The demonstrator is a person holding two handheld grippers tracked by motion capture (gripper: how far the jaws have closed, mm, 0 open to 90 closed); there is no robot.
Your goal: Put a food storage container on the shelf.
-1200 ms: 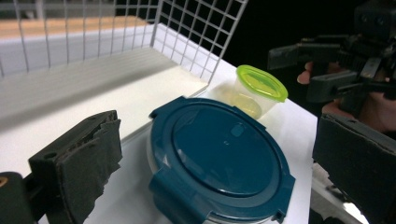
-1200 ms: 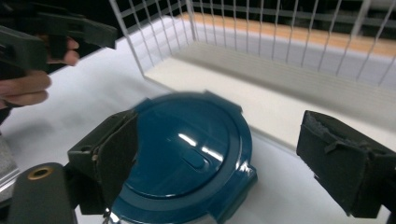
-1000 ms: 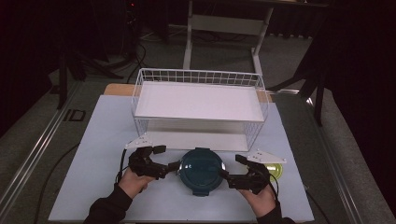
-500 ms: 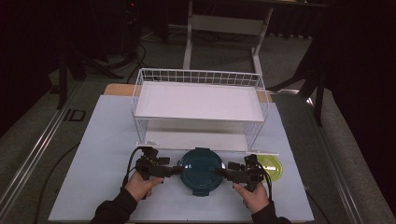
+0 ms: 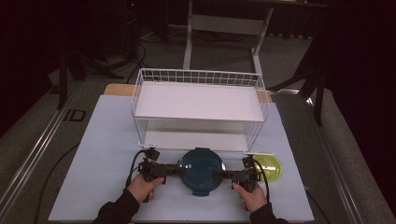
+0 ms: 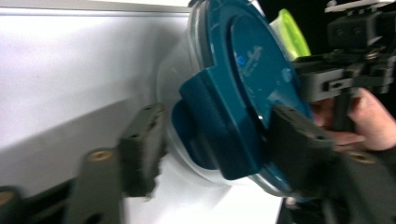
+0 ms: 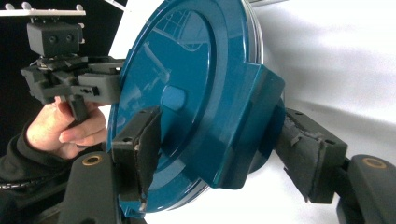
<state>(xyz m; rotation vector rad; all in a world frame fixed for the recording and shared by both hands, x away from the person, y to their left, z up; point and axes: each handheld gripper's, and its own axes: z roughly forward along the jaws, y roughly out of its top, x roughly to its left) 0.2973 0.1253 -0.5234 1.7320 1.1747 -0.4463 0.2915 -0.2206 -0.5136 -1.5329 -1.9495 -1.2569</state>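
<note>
Container (image 5: 202, 170), round, with a teal lid, sits on the white surface (image 5: 102, 154) at 6 o'clock of the wire rack (image 5: 198, 109), a yellow-green lid (image 5: 270, 167) just beside it at 3 o'clock. Left gripper (image 5: 175, 170) comes in at its 9 o'clock, right gripper (image 5: 223, 175) at its 3 o'clock, each level with the lid's side clasp. Jaws on both have just been closing: in the left gripper view the teal clasp (image 6: 219, 130) lies between them, one pad against the lid top, the other apart from the wall; in the right gripper view the opposite clasp (image 7: 243, 126) is bracketed likewise, with the far pad not plainly pressing. Step in hand, by my reading: taking hold of both clasps. Next move calls for finishing the pinch evenly on both sides, then either lifting level or flipping the clasps outward.
</note>
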